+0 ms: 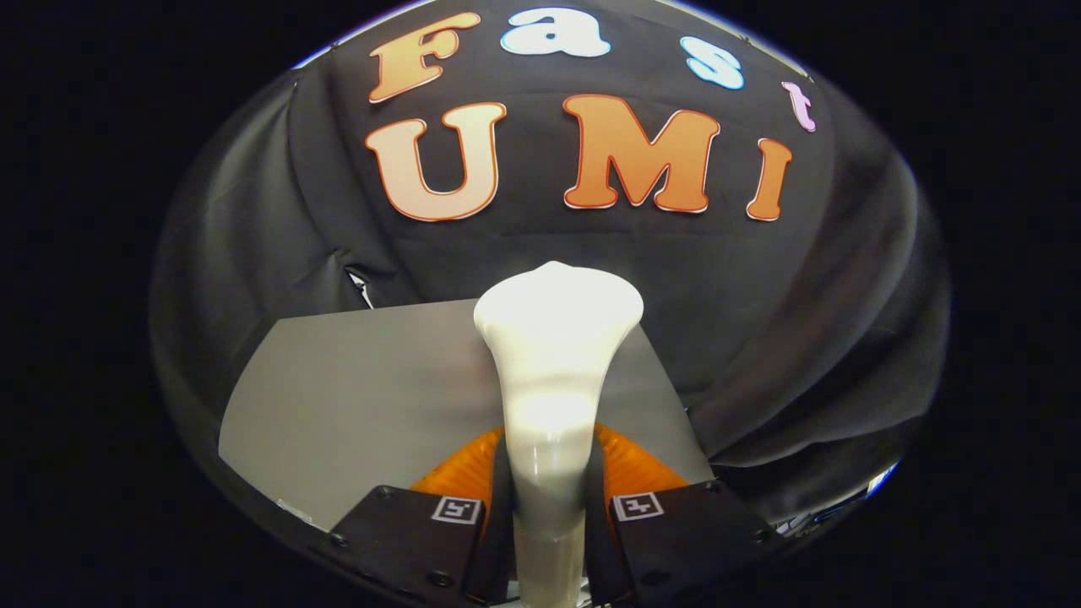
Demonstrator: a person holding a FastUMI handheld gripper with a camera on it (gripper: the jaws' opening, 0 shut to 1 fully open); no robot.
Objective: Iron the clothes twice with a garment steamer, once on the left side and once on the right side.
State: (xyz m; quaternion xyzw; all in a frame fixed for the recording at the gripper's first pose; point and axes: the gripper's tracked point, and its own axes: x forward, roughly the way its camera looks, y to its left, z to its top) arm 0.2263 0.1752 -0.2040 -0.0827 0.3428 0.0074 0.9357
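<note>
A white garment steamer (553,380) stands up between my fingers, its narrow handle clamped by both and its wide head flaring out beyond them. My gripper (549,469) is shut on that handle. The steamer's head is held above a grey tabletop (355,397) and faces away from me toward the black cloth wall. The steamer's front face is hidden from me.
The grey tabletop stretches ahead and to the left of the fingers, ending at the black cloth wall (760,338) that hangs behind and to the right. A small gap in the cloth (361,287) shows at the table's far left corner.
</note>
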